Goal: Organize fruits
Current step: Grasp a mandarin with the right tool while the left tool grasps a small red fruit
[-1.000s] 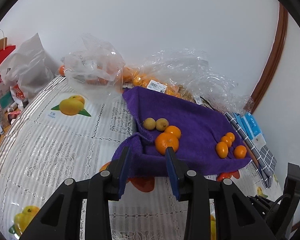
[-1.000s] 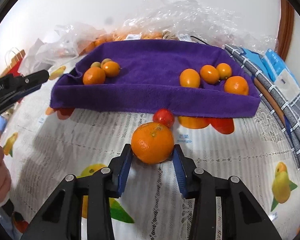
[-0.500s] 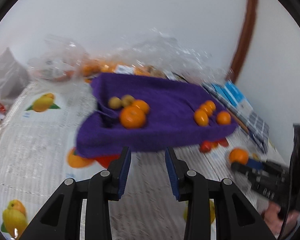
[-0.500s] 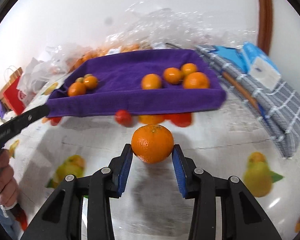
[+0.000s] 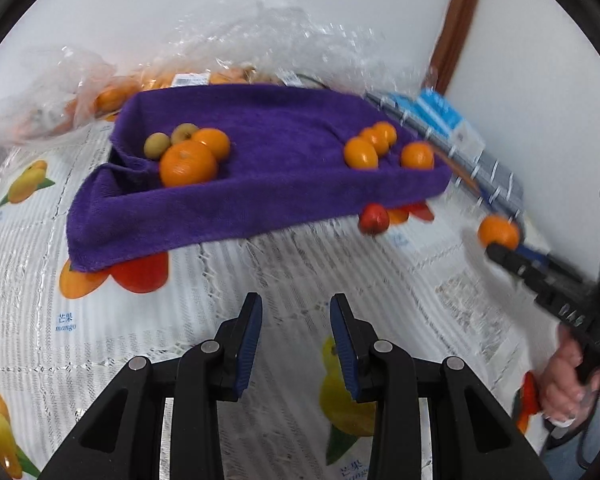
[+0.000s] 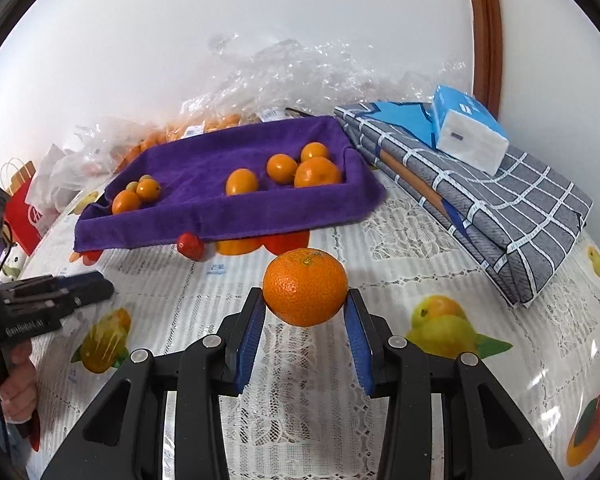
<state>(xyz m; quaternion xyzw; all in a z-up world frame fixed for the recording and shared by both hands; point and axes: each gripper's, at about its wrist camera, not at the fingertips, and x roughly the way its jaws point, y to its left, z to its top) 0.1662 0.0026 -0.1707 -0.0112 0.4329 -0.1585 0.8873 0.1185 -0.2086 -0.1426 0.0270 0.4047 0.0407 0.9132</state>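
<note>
Altogether nine fruits (image 6: pixel 242 182), one towel (image 6: pixel 220 216)

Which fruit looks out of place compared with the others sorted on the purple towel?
The small red fruit lies on the tablecloth against the front edge of the purple towel, not in it with the orange fruits. The orange in the right hand-held gripper isn't placed yet.

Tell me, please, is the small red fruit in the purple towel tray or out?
Out: the small red fruit sits on the tablecloth against the purple towel tray's front edge.
</note>
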